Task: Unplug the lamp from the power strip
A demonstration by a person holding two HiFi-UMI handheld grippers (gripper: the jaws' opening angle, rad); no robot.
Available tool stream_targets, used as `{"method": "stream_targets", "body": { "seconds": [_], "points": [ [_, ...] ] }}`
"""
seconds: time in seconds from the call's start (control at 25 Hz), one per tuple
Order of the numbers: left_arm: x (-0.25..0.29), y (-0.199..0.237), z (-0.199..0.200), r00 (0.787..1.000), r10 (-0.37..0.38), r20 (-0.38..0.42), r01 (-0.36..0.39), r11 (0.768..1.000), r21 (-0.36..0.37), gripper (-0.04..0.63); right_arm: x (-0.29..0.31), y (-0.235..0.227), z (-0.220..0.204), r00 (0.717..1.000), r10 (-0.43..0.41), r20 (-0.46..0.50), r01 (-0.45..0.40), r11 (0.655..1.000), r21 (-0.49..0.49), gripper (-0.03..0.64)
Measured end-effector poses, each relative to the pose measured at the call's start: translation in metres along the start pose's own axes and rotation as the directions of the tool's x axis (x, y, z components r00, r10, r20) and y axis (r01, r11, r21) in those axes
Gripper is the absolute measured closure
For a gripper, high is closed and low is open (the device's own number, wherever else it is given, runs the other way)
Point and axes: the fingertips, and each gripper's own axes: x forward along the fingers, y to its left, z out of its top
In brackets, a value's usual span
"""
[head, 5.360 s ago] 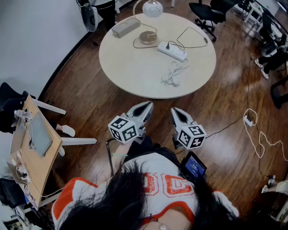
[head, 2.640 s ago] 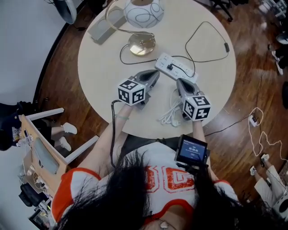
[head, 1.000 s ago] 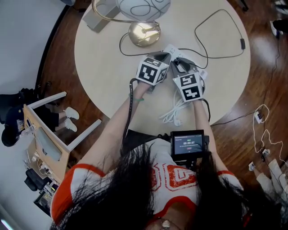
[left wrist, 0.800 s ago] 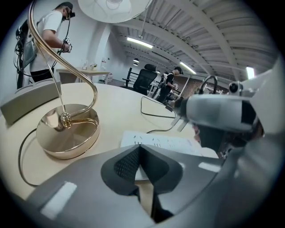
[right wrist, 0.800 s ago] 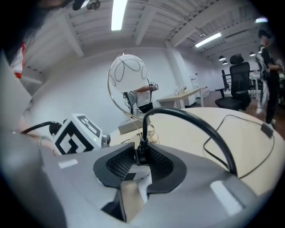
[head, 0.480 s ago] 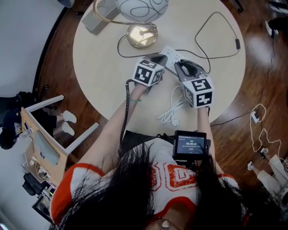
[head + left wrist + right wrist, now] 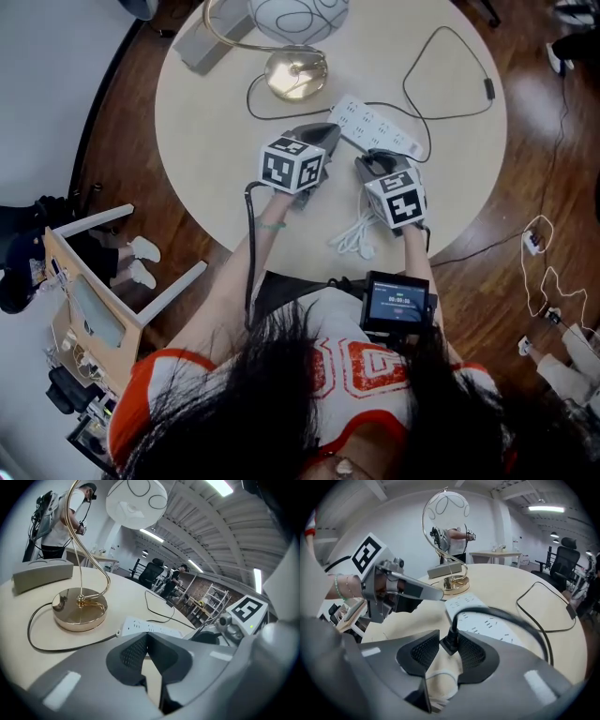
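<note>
Though the lamp plug (image 7: 450, 643) looks light and rigid, its springy cord (image 7: 506, 616) may tug, so grip point is the body — now out of the power strip (image 7: 380, 127), loose between the right tool's (image 7: 373, 165) just-widened jaws; left tool (image 7: 148, 637) closed, empty.

A round cream worktop (image 7: 206, 141) spreads beneath the left tool (image 7: 328, 131) and the right tool (image 7: 368, 164), standing on a glossy brown plank floor (image 7: 525, 122). Out to the left tool's side, a white wall (image 7: 47, 84) meets that floor, with a pale wooden board on white legs (image 7: 94, 300) near it. Ahead of the right tool, a black office chair (image 7: 562, 555) sits near a far table (image 7: 494, 554). Strip lights (image 7: 547, 509) glow overhead.
</note>
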Motion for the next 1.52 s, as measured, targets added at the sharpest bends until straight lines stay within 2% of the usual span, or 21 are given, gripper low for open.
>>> {"method": "stream_targets", "body": {
  "seconds": [0.12,0.28,0.44,0.56,0.64,0.76,0.96,1.24,1.52],
  "points": [
    [-0.005,-0.002,0.0,1.0,-0.005,0.011,0.005,1.0,-0.003,0.595,0.002,0.002,-0.01,0.999,-0.017,-0.045,0.016,1.0,-0.02,0.443],
    [-0.01,-0.007,0.0,1.0,-0.014,0.023,0.014,1.0,-0.005,0.595,-0.009,-0.003,-0.022,0.997,-0.041,-0.063,0.042,0.999,0.02,0.432],
    [-0.02,-0.012,0.001,0.999,-0.025,0.045,0.025,1.0,-0.01,0.595,-0.028,-0.02,-0.042,0.985,-0.146,-0.089,0.154,0.984,0.089,0.425],
    [-0.026,-0.019,0.003,0.997,-0.043,0.068,0.044,0.999,-0.012,0.595,-0.048,-0.033,-0.049,0.972,-0.231,-0.041,0.234,0.957,0.169,0.434],
    [-0.029,-0.025,0.005,0.995,-0.059,0.079,0.059,0.998,-0.004,0.595,-0.063,-0.038,-0.043,0.963,-0.266,0.035,0.249,0.937,0.245,0.481],
    [-0.033,-0.036,0.01,0.992,-0.084,0.095,0.082,0.996,0.018,0.595,-0.08,-0.036,-0.024,0.946,-0.285,0.151,0.225,0.919,0.324,0.531],
    [-0.051,-0.059,0.011,0.984,-0.124,0.128,0.118,0.992,0.054,0.595,-0.097,-0.016,0.0,0.912,-0.317,0.262,0.222,0.916,0.335,0.615],
    [-0.088,-0.074,0.009,0.971,-0.151,0.186,0.139,0.987,0.077,0.595,-0.108,0.026,0.024,0.88,-0.28,0.385,0.141,0.926,0.351,0.615],
    [-0.132,-0.075,0.009,0.944,-0.143,0.298,0.123,0.989,0.085,0.595,-0.119,0.061,0.037,0.844,-0.269,0.465,0.092,0.925,0.369,0.615]
  ]
}}
